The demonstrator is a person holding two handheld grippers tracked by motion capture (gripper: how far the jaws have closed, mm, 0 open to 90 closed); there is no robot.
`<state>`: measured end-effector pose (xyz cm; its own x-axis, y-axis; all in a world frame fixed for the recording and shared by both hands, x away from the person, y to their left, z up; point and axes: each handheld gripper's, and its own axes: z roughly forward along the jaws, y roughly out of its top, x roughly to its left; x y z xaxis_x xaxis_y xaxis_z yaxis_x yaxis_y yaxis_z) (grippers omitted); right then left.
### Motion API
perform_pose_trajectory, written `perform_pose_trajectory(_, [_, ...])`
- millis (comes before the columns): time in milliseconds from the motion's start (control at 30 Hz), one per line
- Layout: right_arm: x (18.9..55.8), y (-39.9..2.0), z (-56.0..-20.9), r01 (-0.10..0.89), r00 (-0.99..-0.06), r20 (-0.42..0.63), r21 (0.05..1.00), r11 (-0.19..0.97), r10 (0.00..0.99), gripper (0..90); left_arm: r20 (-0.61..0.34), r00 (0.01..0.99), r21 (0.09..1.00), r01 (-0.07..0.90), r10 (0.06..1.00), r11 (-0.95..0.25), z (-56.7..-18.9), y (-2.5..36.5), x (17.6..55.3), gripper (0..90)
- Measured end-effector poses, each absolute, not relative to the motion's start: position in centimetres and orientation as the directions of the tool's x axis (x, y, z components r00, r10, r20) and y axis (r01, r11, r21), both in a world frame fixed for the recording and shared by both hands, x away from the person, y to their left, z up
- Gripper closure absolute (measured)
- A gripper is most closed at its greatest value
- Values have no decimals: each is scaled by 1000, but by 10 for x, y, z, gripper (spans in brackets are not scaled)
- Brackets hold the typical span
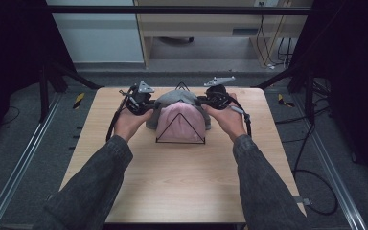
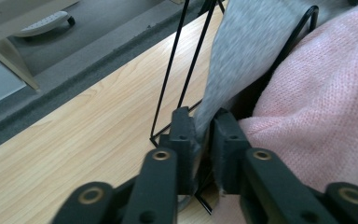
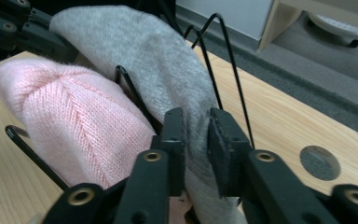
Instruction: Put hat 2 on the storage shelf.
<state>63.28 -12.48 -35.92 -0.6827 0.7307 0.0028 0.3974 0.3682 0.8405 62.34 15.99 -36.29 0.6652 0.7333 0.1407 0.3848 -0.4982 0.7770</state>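
The left gripper point(image 2: 204, 126) has its 2 jaws clamped on the edge of a grey knit hat point(image 2: 242, 51), and the right gripper point(image 3: 196, 128) pinches the same hat's opposite edge. The grey hat drapes over a black wire rack point(image 1: 181, 135), just behind a pink knit hat point(image 1: 179, 120) on the same rack. In the high view, the left hand point(image 1: 130, 122) and right hand point(image 1: 230, 120) hold the grippers at either side of the rack, toward the far middle of the wooden table point(image 1: 182, 182).
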Motion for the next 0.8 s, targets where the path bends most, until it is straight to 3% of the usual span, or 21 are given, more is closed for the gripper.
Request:
perform_pose_trajectory(67, [632,-126,-357,399,-675,2,842,363,738,701,140,662,779,385,736,-495,-362,161,622,766])
perform_pose_trajectory(100, [629,-127,-352,400,-658,1,848,348,753,615,138,661,780,387,738,-492,-361,161,621,739])
perform_pose_trajectory(200, [626,-128,-347,392,-642,-14,853,344,767,560,145,653,778,389,744,-493,-358,162,618,704])
perform_pose_trajectory(233, [623,-129,-342,379,-626,-28,862,336,779,499,155,646,782,382,748,-492,-354,164,614,689])
perform_pose_trajectory(300, [621,-129,-339,376,-618,-32,866,330,786,475,160,643,784,378,749,-492,-352,165,612,676])
perform_pose_trajectory(567, [603,-129,-318,361,-580,-44,881,305,813,293,169,620,810,356,766,-466,-327,173,589,329])
perform_pose_trajectory(633, [600,-128,-315,360,-577,-45,882,303,815,274,167,631,812,349,758,-469,-323,174,582,292])
perform_pose_trajectory(667, [592,-127,-310,357,-574,-53,882,308,817,222,179,637,808,339,749,-482,-317,174,573,214])
perform_pose_trajectory(800, [579,-125,-301,352,-575,-51,885,304,816,186,171,656,794,350,736,-496,-312,175,559,127])
